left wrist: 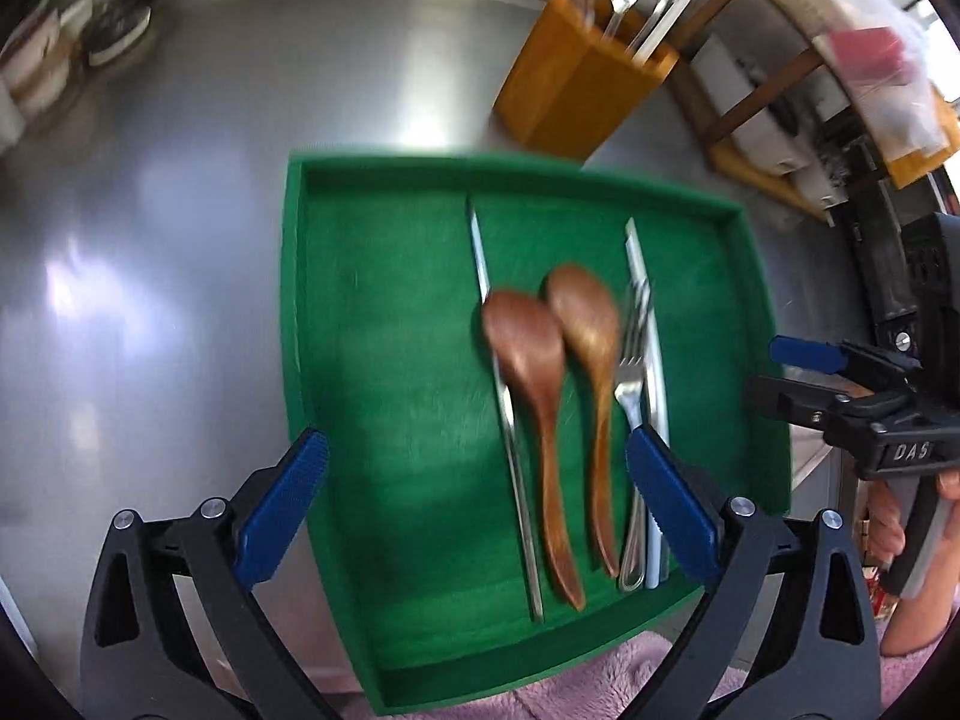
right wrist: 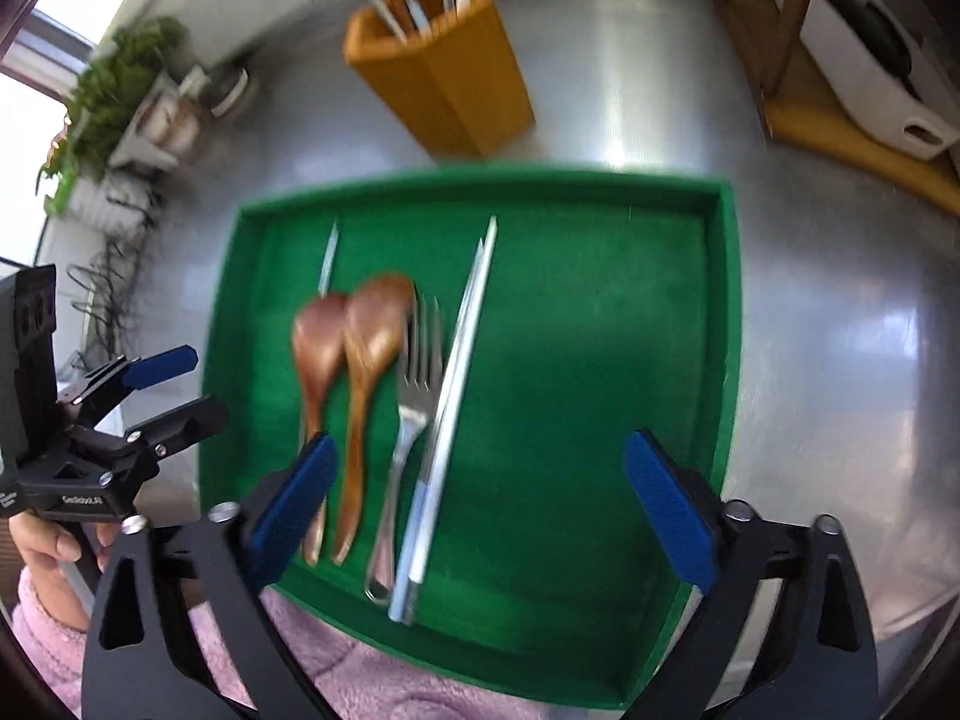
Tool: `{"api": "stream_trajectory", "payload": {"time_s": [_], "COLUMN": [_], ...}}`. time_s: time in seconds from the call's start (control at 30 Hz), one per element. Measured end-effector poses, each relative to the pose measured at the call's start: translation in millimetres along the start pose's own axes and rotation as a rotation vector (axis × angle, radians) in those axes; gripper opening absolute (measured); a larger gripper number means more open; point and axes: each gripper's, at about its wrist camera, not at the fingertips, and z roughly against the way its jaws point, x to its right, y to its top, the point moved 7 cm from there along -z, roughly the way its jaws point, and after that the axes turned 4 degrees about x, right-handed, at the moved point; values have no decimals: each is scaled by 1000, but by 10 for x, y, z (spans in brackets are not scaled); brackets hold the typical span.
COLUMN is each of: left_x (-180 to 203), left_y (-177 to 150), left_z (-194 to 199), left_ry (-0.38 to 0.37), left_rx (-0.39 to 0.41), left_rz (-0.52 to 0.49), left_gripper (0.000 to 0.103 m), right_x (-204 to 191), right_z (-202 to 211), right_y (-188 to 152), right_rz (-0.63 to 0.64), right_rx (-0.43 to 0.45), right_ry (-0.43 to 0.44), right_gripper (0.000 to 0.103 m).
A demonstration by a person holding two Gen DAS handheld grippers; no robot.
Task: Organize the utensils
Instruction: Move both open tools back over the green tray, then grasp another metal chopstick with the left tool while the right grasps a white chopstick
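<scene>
A green tray [left wrist: 300, 300] [right wrist: 729, 300] lies on the steel counter. In it lie side by side a thin metal utensil [left wrist: 510, 438] [right wrist: 328, 258], two wooden spoons [left wrist: 534, 360] [right wrist: 372, 348], a metal fork [left wrist: 633, 384] [right wrist: 414, 384] and a white-handled utensil [left wrist: 651, 360] [right wrist: 456, 360]. An orange utensil holder [left wrist: 576, 84] [right wrist: 444, 78] with several utensils stands behind the tray. My left gripper [left wrist: 477, 492] is open and empty above the tray's near part; it also shows in the right wrist view [right wrist: 174, 387]. My right gripper [right wrist: 480, 504] is open and empty over the tray; it also shows in the left wrist view [left wrist: 786, 372].
A wooden rack [left wrist: 774, 120] with white dishes [right wrist: 870, 72] stands at the right back. Plants and jars [right wrist: 120, 114] stand at the back left. A pink fuzzy cloth [right wrist: 372, 678] lies under the tray's near edge.
</scene>
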Motion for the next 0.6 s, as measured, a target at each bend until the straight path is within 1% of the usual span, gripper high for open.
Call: {"api": "stream_trajectory", "payload": {"time_s": [0.03,0.07,0.1,0.13,0.17,0.2,0.27,0.3,0.4,0.47,0.57,0.6], "left_x": [4,3,0,3,5,4,-1,14,15,28,55,59], "left_y": [-34,-52,-69,-72,-82,-88,-96,-88,-78,-88,-78,-78], "left_z": [-45,-72,-116,-144,-176,-209,-251,-253,-266,-279,-301,-299], "left_ry": [-2,-1,2,-4,-9,-12,-7,-6,17,9,13,20], "left_rx": [-12,-20,-27,-33,-42,-50,-51,-50,-43,-47,-44,-42], "left_rz": [6,9,15,23,29,34,36,34,20,18,6,-3], "left_gripper": [83,71,58,50,37,30,22,20,19,18,18,18], "right_x": [-4,-17,-29,-56,-91,-113,-150,-173,-224,-242,-275,-286], "right_z": [-41,-101,-131,-183,-230,-265,-311,-334,-377,-404,-449,-451], "right_y": [-36,-79,-89,-113,-134,-142,-142,-143,-120,-124,-118,-119], "right_rz": [-8,-15,-20,-30,-42,-48,-48,-45,-25,-19,14,19], "right_rx": [-17,-36,-45,-60,-72,-75,-70,-67,-67,-76,-77,-78], "right_ry": [-1,-4,-2,11,31,42,40,35,3,3,-59,-67], "right_gripper": [63,49,42,27,17,15,10,10,10,10,10,10]}}
